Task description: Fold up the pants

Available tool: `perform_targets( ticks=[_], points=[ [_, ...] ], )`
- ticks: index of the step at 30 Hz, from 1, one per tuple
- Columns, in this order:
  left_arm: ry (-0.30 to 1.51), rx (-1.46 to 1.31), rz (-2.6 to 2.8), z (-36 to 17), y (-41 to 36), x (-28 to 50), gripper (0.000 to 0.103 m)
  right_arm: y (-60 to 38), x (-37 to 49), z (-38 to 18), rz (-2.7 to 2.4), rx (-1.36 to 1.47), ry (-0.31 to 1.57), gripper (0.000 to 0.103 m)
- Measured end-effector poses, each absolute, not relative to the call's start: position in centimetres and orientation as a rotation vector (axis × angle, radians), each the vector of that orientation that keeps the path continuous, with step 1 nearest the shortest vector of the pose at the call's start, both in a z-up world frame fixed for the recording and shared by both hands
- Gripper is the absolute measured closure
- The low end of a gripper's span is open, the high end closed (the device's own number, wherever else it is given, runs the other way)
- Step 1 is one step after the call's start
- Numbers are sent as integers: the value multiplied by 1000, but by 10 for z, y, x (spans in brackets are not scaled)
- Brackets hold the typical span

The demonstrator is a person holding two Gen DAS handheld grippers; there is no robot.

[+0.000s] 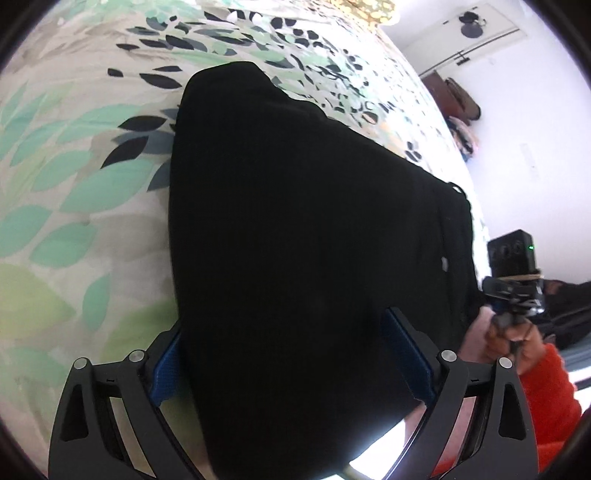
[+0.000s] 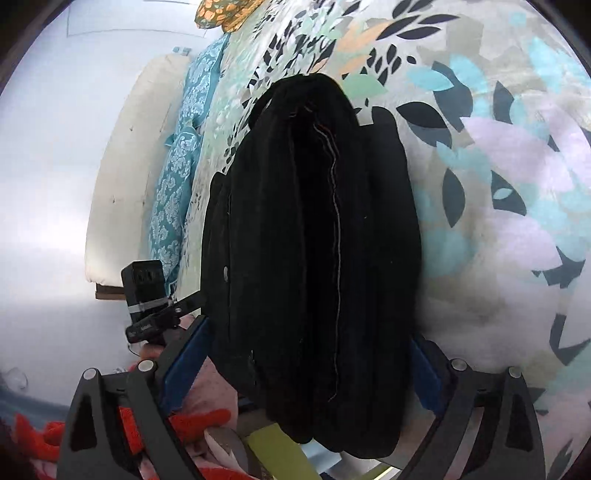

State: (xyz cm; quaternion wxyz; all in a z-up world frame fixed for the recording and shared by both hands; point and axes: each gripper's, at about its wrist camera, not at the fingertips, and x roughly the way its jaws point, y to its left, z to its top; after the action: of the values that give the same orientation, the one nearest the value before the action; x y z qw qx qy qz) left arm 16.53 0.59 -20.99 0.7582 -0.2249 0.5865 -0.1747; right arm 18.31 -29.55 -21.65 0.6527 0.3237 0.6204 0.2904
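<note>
The bed (image 1: 66, 206) with its leaf-print cover carries the black pants (image 1: 295, 221), which lie in a thick, layered bundle near its edge. The left gripper (image 1: 291, 365) and right gripper (image 2: 310, 369) each stand wide, fingers straddling the cloth, though whether the pads actually pinch it I cannot tell. To fold well, I'd judge both should catch every layer evenly and lift together so the edges stay aligned.

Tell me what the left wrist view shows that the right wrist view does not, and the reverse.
Only the left wrist view shows the dark bags against the wall. Only the right wrist view shows the blue patterned cloth, the orange floral cushion and a pale seam line down the fabric. Both show the black pants between blue-padded fingers on the leaf-print bedspread.
</note>
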Motion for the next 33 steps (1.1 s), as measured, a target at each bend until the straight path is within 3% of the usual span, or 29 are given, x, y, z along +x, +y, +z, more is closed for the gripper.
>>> perform_targets(
  ticks=[2,3,5,7,8,13,16,29,32,33],
  points=[
    [1258,-470,-332,-210,6,166,32,-292,182,-217,635,708,1404,8],
    [1255,-470,-322,-210,7,165,38,-290,180,-216,624,687,1402,10],
    [1241,-477,-323,-206,13,162,62,-285,177,-214,592,639,1390,16],
    [1219,-478,-334,-199,15,159,73,-284,175,-212,580,634,1374,37],
    [1212,-472,-335,-196,16,158,76,-284,173,-212,585,646,1362,42],
    [1170,-409,-320,-176,11,152,81,-277,168,-198,588,629,1310,60],
    [1130,-415,-345,-162,14,150,82,-267,168,-183,625,621,1279,63],
    [958,-376,-263,-101,66,206,82,-199,246,-135,762,505,1138,64],
    [935,-330,-190,-110,77,229,80,-182,276,-147,710,474,1146,63],
    [946,-317,-142,-122,81,237,79,-179,283,-155,674,463,1161,58]
  ],
)
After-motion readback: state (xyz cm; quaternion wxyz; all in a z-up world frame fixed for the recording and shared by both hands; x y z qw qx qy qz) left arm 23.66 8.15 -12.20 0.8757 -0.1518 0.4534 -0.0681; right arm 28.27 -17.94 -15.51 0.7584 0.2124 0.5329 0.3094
